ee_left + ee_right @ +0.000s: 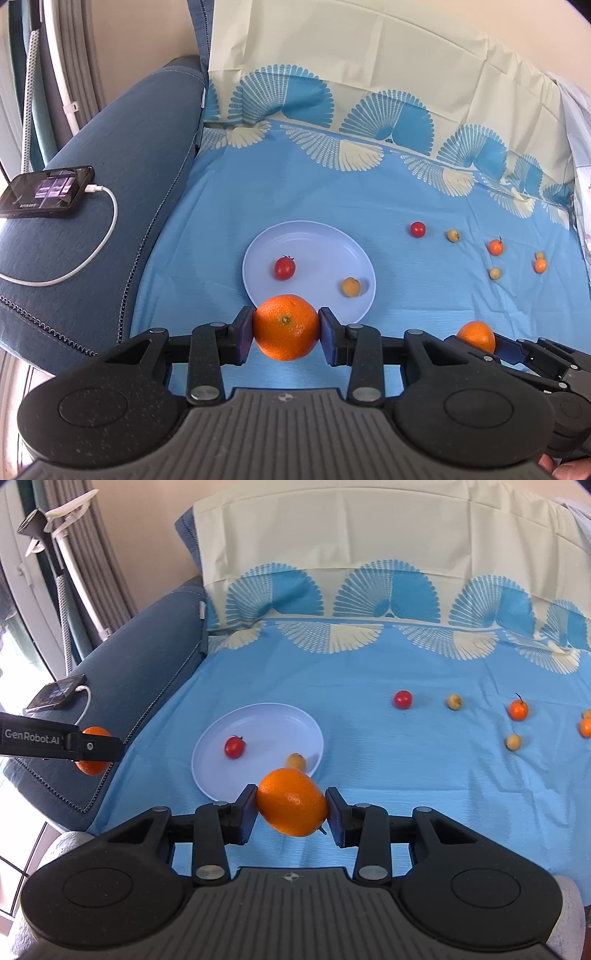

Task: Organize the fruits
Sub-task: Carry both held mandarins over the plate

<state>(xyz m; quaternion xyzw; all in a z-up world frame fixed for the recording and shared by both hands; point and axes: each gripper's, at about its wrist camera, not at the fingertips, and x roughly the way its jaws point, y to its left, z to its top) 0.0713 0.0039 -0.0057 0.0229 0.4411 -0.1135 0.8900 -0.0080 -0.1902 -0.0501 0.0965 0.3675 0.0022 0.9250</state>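
My left gripper is shut on a large orange, held above the near rim of a pale blue plate. The plate holds a red tomato and a small yellow fruit. My right gripper is shut on another orange, just near and right of the plate. Each gripper shows in the other's view: the right one at lower right, the left one at far left.
Loose on the blue cloth to the right lie a red tomato, small yellow fruits and small orange fruits. A phone on a white cable rests on the blue sofa arm at left.
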